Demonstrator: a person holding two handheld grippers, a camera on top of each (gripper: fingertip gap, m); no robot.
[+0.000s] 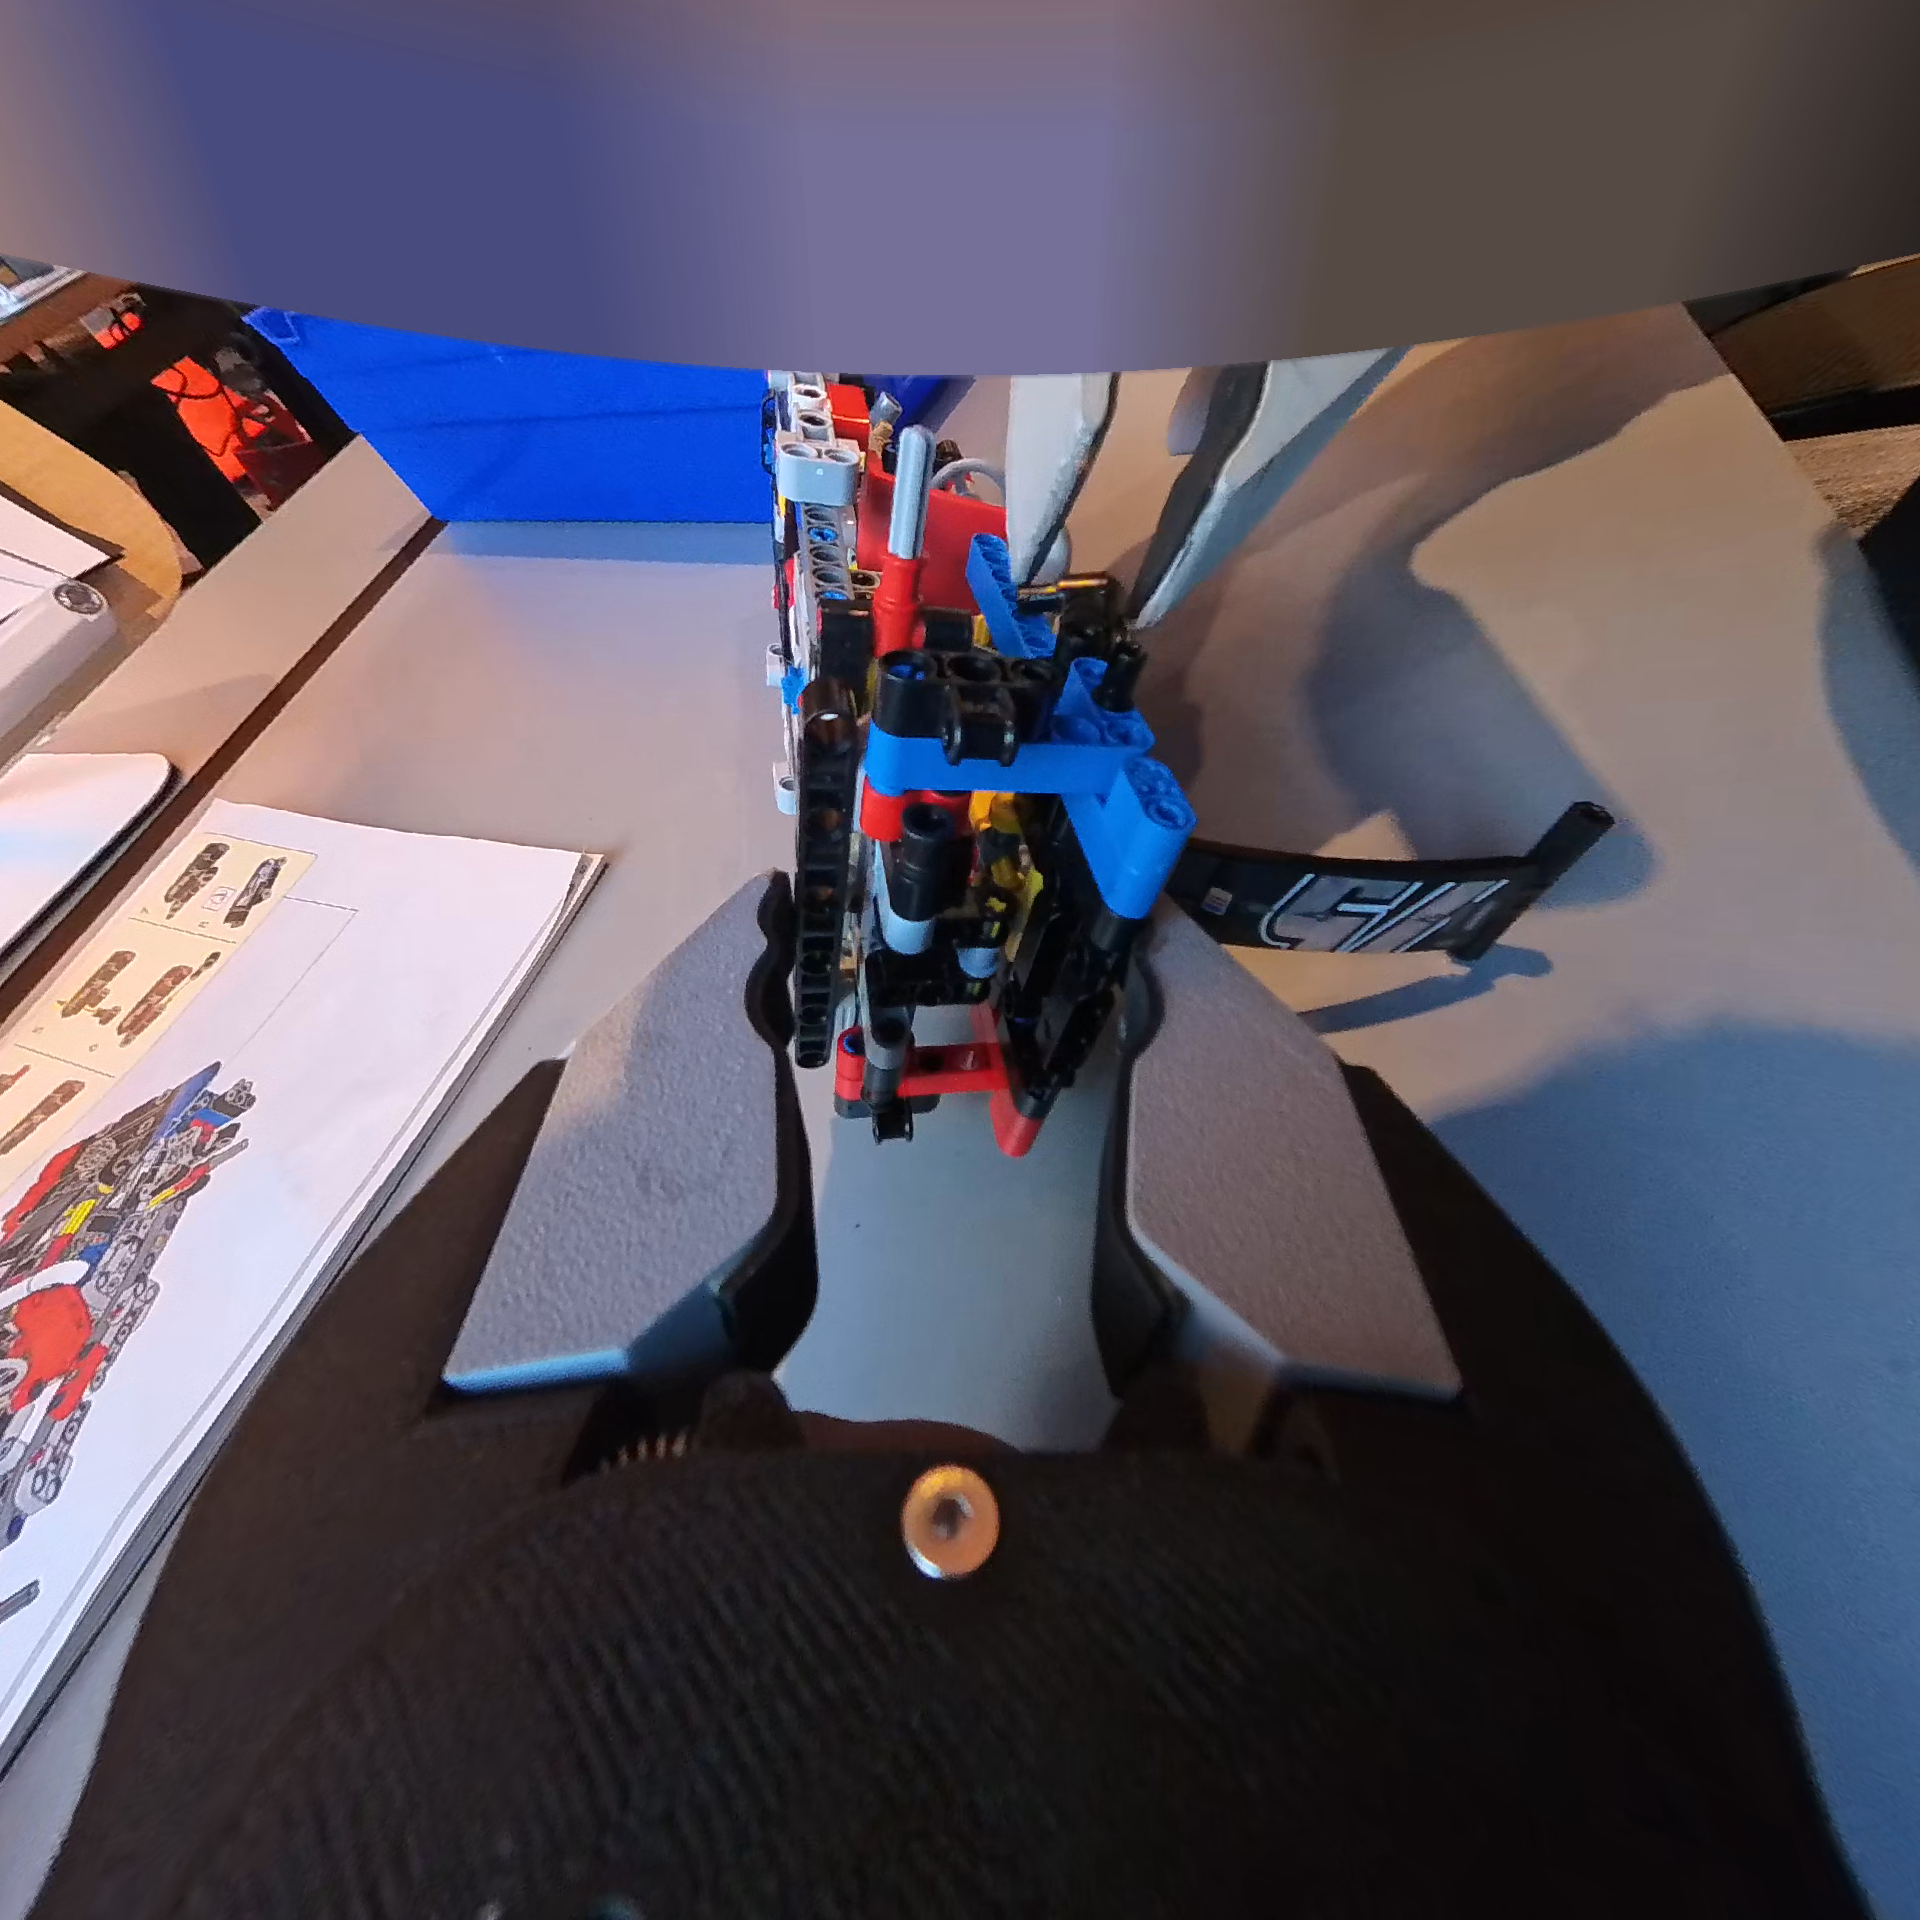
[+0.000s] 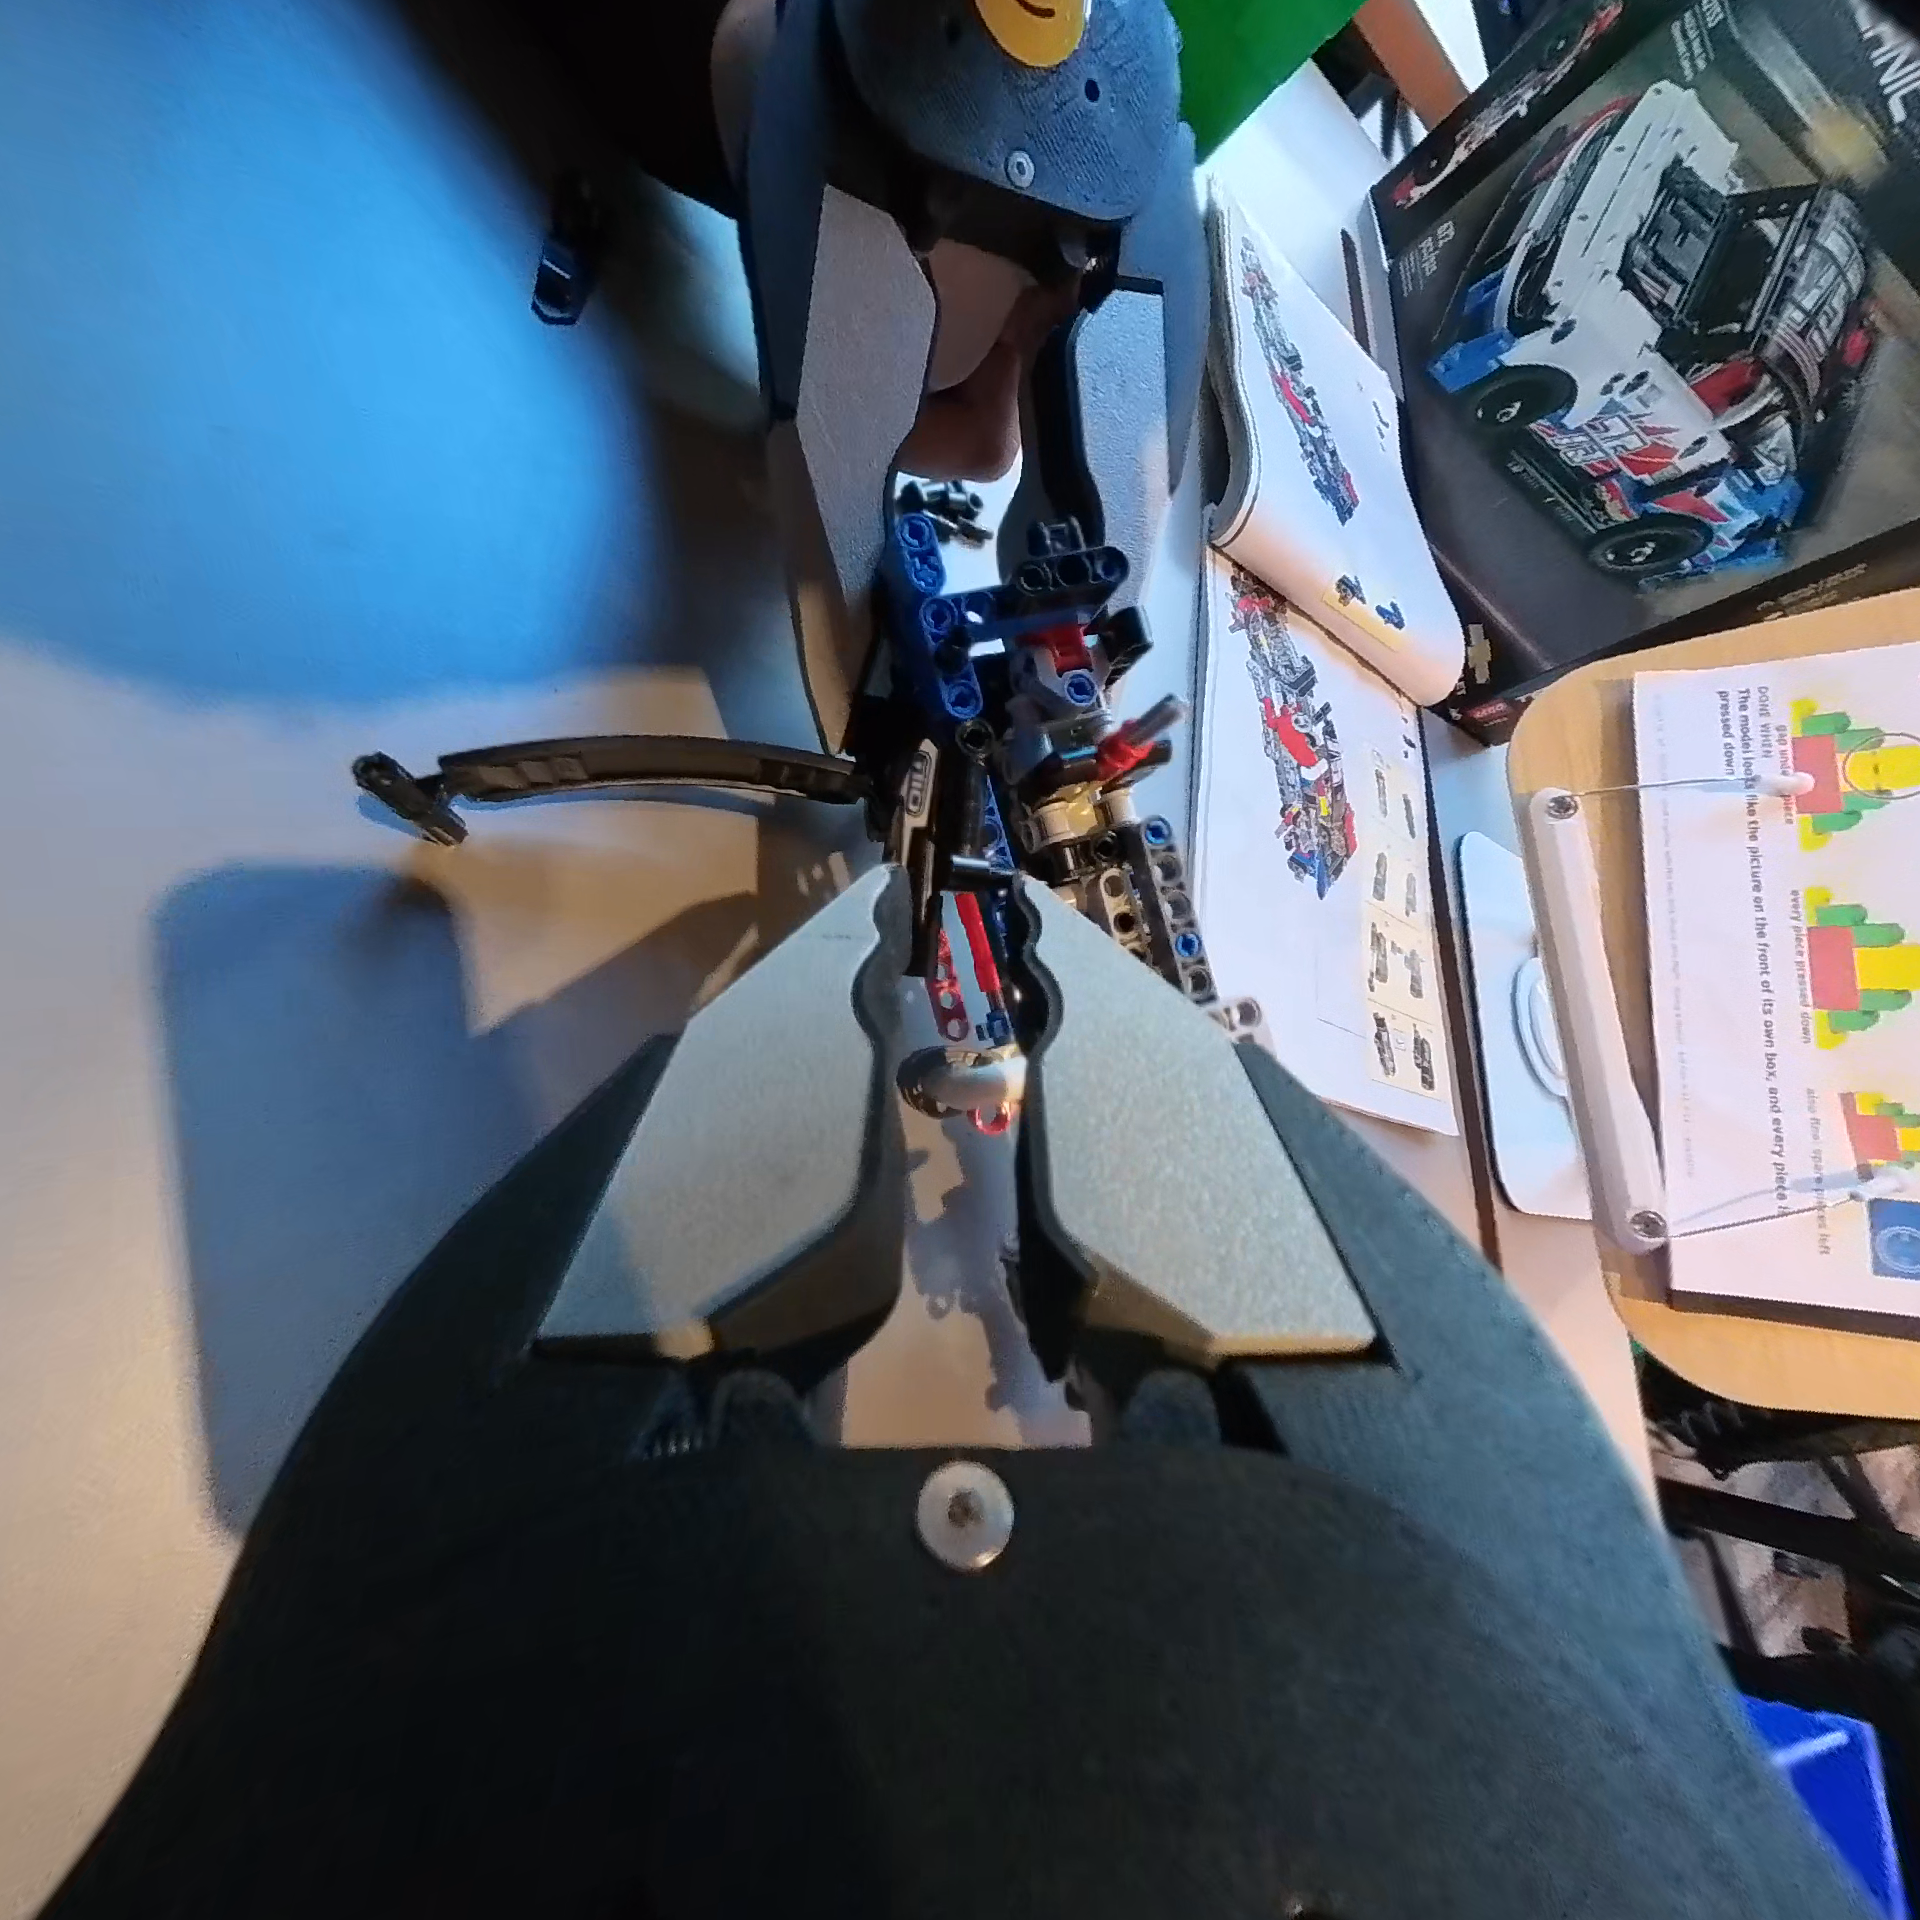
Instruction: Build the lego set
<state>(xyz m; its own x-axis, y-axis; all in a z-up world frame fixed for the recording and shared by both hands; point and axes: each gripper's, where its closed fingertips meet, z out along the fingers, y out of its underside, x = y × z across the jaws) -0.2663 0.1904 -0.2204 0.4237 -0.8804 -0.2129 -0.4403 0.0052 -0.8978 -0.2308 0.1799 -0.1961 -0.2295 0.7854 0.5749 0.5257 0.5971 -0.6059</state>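
The half-built lego model (image 1: pixel 956 810) stands on its side on the grey table (image 1: pixel 582 665), and both grippers hold it, one at each end. It is made of black, blue, red and grey beams and pins.

In the left wrist view, the left gripper (image 1: pixel 951 977) is closed on the near end of the model: its two grey fingers (image 1: pixel 675 1122) press against the black beams on both sides. At the far end of the model, the right gripper (image 1: pixel 1101 582) comes down from above and touches the top part.

In the right wrist view, the right gripper (image 2: pixel 961 966) clamps a narrow part of the model (image 2: pixel 997 748) between its wavy pads. The left gripper (image 2: pixel 935 582) is opposite, at the far end.

A long curved black piece (image 1: pixel 1382 904) sticks out from the right side of the model and lies just above the table.

An open instruction booklet (image 1: pixel 260 1091) lies on the table to the left of the model. A blue bin (image 1: pixel 540 426) stands at the far side of the table. The set box (image 2: pixel 1662 343), with a picture of a white car, is beyond the booklet (image 2: pixel 1309 852), and a printed sheet (image 2: pixel 1787 935) rests on a wooden board.
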